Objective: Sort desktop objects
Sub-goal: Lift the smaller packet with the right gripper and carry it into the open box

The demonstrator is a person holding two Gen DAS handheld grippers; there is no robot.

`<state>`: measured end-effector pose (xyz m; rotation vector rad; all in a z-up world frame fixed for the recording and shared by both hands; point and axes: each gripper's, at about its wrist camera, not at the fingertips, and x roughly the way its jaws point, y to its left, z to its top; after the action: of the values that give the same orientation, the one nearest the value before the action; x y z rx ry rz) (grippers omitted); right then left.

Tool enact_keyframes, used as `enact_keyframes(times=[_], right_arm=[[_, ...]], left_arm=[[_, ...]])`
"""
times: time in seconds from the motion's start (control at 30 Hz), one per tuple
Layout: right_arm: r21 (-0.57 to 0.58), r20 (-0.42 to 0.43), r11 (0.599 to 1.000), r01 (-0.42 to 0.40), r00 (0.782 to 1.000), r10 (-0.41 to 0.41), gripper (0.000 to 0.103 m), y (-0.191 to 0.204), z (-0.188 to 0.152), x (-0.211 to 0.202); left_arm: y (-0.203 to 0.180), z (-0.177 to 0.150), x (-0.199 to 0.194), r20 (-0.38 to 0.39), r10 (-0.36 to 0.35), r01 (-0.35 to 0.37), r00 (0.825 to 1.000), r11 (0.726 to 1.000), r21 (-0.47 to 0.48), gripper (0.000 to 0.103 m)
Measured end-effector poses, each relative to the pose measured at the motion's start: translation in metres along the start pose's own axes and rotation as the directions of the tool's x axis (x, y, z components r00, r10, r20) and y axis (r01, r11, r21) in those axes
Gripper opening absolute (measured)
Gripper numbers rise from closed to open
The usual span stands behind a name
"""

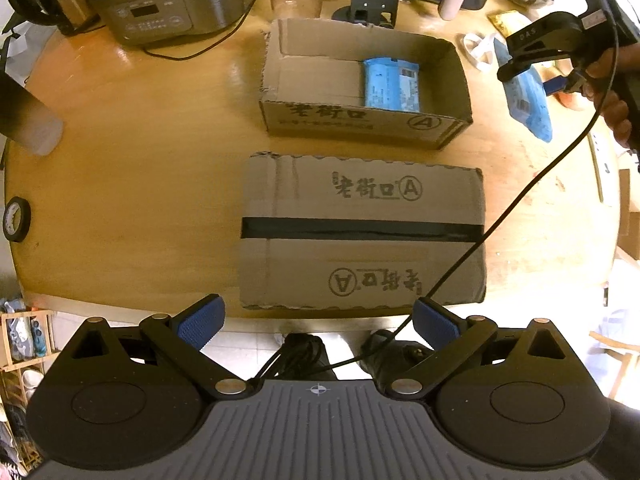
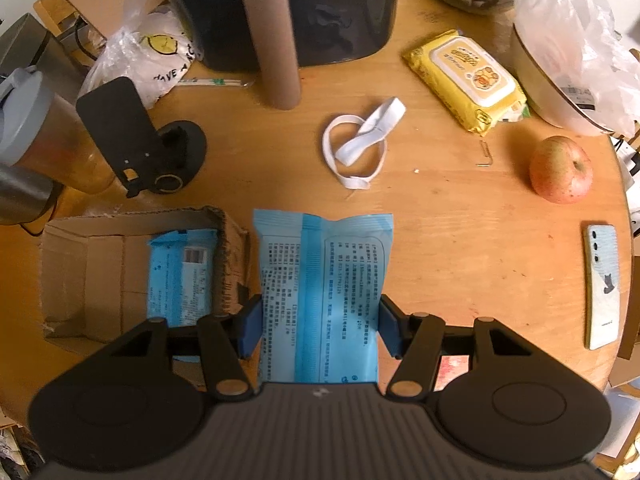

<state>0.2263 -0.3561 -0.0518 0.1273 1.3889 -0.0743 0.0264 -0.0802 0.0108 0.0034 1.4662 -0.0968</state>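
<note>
Blue packets are the things being sorted: one blue packet is held by the right tool in the lower middle of the right wrist view, and a second packet lies inside the open cardboard box in the upper middle of the left wrist view.

A round wooden tabletop carries everything, and it shines a little under the light. Beyond its near edge, at the bottom of the left view, a tiled floor and a wooden rack at lower left are visible.

Just in front of the open box lies a flat cardboard piece with a black tape stripe across it. A steel cooker stands at upper left, and a roll of black tape sits at the left edge. In the right view, a white strap is at the centre, a yellow wipes pack at upper right, an apple at right and a phone near the right edge. A dark appliance fills the top middle, and a black stand is at left.

The left tool hangs over the near edge of the tabletop with its blue pads spread wide and nothing between them. The right tool presses both pads against the sides of the held packet, above the tabletop and just right of the box; a hand grips its handle, and its black cable crosses over the flat cardboard.
</note>
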Motion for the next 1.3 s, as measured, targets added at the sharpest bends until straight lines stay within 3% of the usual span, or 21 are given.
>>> enact_keyframes(times=[1.3], right_arm=[[-0.037,-0.016,0.999,-0.022,1.0,0.022,0.057,0.088,0.004,0.014]], left_arm=[[0.065,0.006,0.003,-0.005,-0.017,0.016,1.0,0.999,-0.038,0.103]])
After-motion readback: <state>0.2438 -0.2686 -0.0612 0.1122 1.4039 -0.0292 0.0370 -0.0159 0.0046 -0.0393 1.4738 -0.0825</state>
